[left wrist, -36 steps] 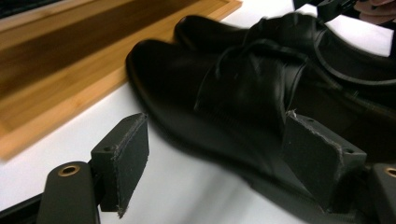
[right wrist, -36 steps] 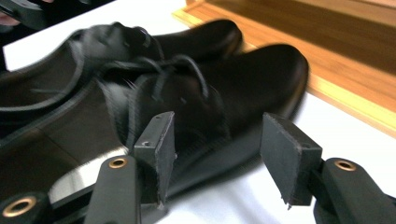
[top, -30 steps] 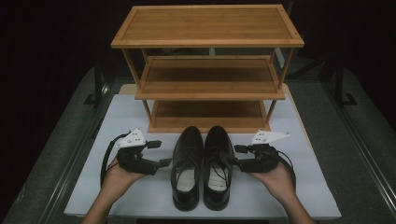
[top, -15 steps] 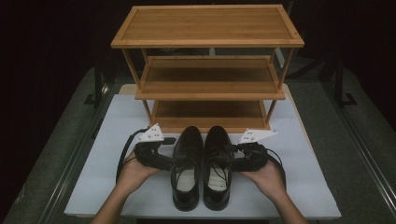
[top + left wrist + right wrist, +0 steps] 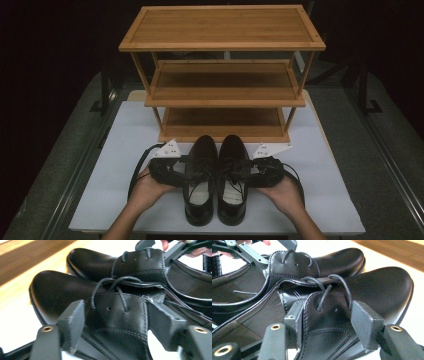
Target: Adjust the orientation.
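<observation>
Now the left gripper (image 5: 172,172) has its fingers (image 5: 71,327) on either side of the laced flap of the left shoe (image 5: 200,175); they have just been closing, and in the left gripper view the near-left finger lies against the leather while the other sits just beside the flap's edge, so whether they truly pinch it cannot be told. Likewise the right gripper (image 5: 252,172) straddles the laced flap of the right shoe (image 5: 232,175), its fingers (image 5: 364,325) touching or nearly touching the leather on both sides; a firm pinch cannot be confirmed. Each gripper rests in an upturned hand, the left hand (image 5: 150,189) and the right hand (image 5: 284,192), with forearms coming in from the near edge. Both black lace-up shoes stand side by side, touching, toes pointing far, on the white mat (image 5: 115,150) that covers the table (image 5: 75,165). Just beyond their toes stands the wooden shoe rack (image 5: 222,75), three tiers of slatted bamboo; its bottom shelf (image 5: 222,122), middle shelf (image 5: 222,82) and top shelf (image 5: 222,25) each carry nothing, and the shoes lie outside it, near its front edge.
</observation>
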`<action>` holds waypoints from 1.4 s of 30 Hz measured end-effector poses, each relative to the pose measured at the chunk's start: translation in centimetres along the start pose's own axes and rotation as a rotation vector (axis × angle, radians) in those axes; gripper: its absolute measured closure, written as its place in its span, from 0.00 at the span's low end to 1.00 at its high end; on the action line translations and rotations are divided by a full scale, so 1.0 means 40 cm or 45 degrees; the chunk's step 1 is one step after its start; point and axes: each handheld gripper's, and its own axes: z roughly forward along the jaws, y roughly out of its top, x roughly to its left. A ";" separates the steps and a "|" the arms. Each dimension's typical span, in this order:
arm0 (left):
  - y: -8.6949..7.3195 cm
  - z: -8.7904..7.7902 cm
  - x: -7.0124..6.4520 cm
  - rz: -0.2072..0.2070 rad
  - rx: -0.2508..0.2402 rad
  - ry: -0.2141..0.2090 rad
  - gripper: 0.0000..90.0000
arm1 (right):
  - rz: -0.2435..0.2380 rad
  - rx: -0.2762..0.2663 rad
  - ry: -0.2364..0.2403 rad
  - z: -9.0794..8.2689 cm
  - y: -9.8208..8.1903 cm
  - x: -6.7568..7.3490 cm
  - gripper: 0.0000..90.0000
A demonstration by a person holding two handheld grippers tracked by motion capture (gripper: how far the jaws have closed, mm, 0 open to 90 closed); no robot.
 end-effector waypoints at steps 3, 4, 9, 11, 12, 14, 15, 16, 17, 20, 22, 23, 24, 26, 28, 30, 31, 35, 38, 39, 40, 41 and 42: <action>0.002 -0.002 -0.007 0.039 0.011 -0.004 0.48 | -0.004 -0.004 0.012 -0.002 -0.001 0.002 0.57; 0.002 -0.005 -0.006 0.058 0.017 0.003 0.56 | -0.009 -0.005 0.011 -0.003 -0.001 0.004 0.60; 0.003 -0.014 -0.013 0.039 0.019 -0.027 0.80 | -0.017 -0.006 0.021 -0.007 -0.001 0.012 0.79; 0.003 -0.015 -0.016 0.041 0.026 -0.016 0.92 | -0.041 0.001 0.001 -0.007 -0.001 0.021 0.91; 0.002 -0.014 -0.018 0.041 0.027 -0.011 0.94 | -0.049 0.002 -0.010 -0.006 -0.001 0.023 0.94; 0.002 -0.015 -0.021 0.038 0.021 0.004 0.96 | -0.050 0.004 -0.021 -0.007 -0.002 0.025 0.95; 0.001 -0.016 -0.023 0.025 0.007 0.016 0.96 | -0.048 0.001 -0.027 -0.008 -0.001 0.026 0.95; 0.001 -0.018 -0.026 0.021 0.000 0.032 0.97 | -0.046 -0.004 -0.034 -0.009 -0.001 0.027 0.95; 0.001 -0.020 -0.028 0.021 -0.007 0.053 0.97 | -0.052 -0.010 -0.046 -0.011 0.000 0.028 0.96; 0.005 -0.028 -0.031 0.015 -0.029 0.117 0.97 | -0.053 -0.027 -0.098 -0.023 0.006 0.031 0.96; 0.010 -0.031 -0.029 0.003 -0.041 0.154 0.97 | -0.054 -0.038 -0.132 -0.029 0.009 0.027 0.96; 0.013 -0.034 -0.027 -0.004 -0.046 0.169 0.97 | -0.051 -0.039 -0.144 -0.033 0.011 0.024 0.96; 0.014 -0.035 -0.026 -0.008 -0.048 0.175 0.97 | -0.045 -0.045 -0.163 -0.036 0.013 0.019 0.96; 0.018 -0.041 -0.024 -0.012 -0.053 0.203 0.97 | -0.035 -0.053 -0.176 -0.041 0.015 0.011 0.96; 0.022 -0.048 -0.020 -0.019 -0.059 0.228 0.97 | -0.023 -0.059 -0.190 -0.047 0.019 0.004 0.96; 0.027 -0.057 -0.011 -0.034 -0.072 0.239 0.97 | -0.019 -0.069 -0.205 -0.054 0.026 -0.003 0.96; 0.029 -0.060 -0.007 -0.036 -0.080 0.241 0.97 | -0.021 -0.075 -0.212 -0.058 0.029 -0.006 0.97; 0.049 -0.073 0.011 -0.040 -0.114 0.264 0.97 | -0.020 -0.102 -0.228 -0.070 0.045 -0.021 0.96; 0.063 -0.073 0.025 -0.039 -0.128 0.278 0.97 | -0.015 -0.125 -0.237 -0.074 0.063 -0.038 0.96; 0.068 -0.072 0.031 -0.042 -0.134 0.283 0.97 | -0.016 -0.127 -0.240 -0.073 0.068 -0.043 0.96; 0.073 -0.070 0.037 -0.043 -0.136 0.288 0.97 | -0.016 -0.128 -0.241 -0.073 0.074 -0.048 0.96; 0.078 -0.066 0.045 -0.047 -0.143 0.299 0.97 | -0.019 -0.131 -0.249 -0.071 0.080 -0.054 0.96; 0.081 -0.063 0.051 -0.050 -0.145 0.301 0.97 | -0.017 -0.134 -0.255 -0.068 0.087 -0.062 0.96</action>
